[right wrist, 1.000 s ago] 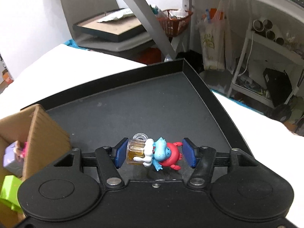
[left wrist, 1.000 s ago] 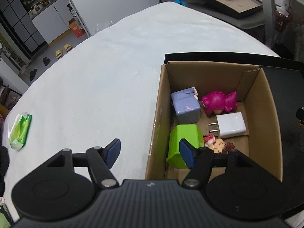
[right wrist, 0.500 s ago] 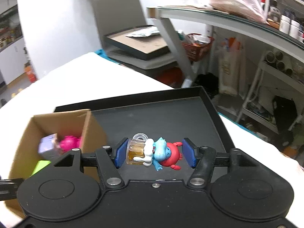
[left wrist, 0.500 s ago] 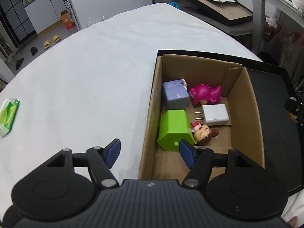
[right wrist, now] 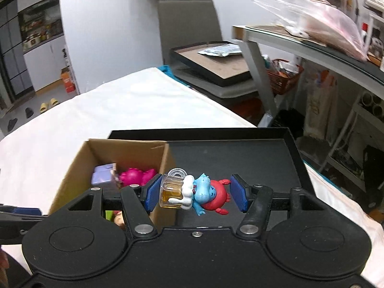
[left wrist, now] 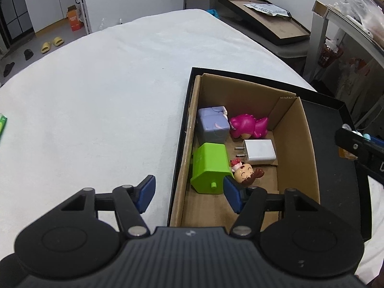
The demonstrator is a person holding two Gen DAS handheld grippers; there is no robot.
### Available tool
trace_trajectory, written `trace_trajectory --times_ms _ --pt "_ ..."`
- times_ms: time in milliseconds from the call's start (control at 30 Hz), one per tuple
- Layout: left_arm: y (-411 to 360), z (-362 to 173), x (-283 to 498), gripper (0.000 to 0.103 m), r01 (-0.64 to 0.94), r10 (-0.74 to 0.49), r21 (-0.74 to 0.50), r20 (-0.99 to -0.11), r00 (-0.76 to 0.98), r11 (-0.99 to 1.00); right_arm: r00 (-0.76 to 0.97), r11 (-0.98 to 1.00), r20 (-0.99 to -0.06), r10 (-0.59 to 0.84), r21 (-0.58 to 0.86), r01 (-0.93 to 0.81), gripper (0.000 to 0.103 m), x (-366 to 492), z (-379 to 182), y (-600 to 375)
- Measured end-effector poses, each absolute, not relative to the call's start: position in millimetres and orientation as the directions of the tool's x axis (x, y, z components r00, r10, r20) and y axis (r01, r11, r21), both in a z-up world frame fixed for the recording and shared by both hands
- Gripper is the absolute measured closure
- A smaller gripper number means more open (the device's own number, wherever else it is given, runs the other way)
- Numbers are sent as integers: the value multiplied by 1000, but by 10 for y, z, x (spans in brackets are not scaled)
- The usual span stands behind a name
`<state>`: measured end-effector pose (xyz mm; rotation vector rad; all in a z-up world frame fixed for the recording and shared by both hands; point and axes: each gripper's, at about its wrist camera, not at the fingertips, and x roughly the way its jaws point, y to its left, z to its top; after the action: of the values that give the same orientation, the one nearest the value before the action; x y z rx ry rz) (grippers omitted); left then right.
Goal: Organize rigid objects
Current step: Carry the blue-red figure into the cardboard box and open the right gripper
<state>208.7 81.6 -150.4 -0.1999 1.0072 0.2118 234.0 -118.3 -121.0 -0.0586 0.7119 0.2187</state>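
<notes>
My right gripper (right wrist: 195,193) is shut on a small toy figure (right wrist: 194,193): a blue creature with a red crab and a clear mug of amber liquid. It holds it in the air above the black tray (right wrist: 240,151), just right of the cardboard box (right wrist: 165,158). The box (left wrist: 309,144) holds a purple cube (left wrist: 213,126), a pink dinosaur (left wrist: 247,127), a white charger (left wrist: 260,152), a green block (left wrist: 211,168) and a small doll (left wrist: 244,171). My left gripper (left wrist: 189,195) is open and empty, astride the box's near left corner.
The black tray (left wrist: 336,163) lies on a white-covered table (left wrist: 96,96), with the box in its left part. The right gripper shows at the right edge of the left wrist view (left wrist: 360,146). A chair, a framed board and a metal shelf stand behind the table.
My right gripper has risen and drawn back with the toy figure, bringing the box into its view. My left gripper has also lifted and pulled back a little.
</notes>
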Motion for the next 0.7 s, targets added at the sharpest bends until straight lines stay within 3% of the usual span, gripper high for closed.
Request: trace_trajectory --times_ms 200,367,567,700 --pt "904 -1550 2117 57 -240 15 -128 -857 515 962 727 962 -654 206 2 -272 44 2296 -1194 -960" --pt "1012 -1641 2161 78 -241 -26 -166 -869 494 956 719 951 -661 213 -27 -307 44 2287 -1210 -777" --pt "1099 -1731 2177 89 -253 -42 -185 -876 481 950 715 938 -667 208 -72 -340 44 2306 -1284 -574" --pt "1174 -1743 2177 90 -261 -64 -211 -876 479 942 704 930 -681 202 -93 -356 44 2322 -1356 -455"
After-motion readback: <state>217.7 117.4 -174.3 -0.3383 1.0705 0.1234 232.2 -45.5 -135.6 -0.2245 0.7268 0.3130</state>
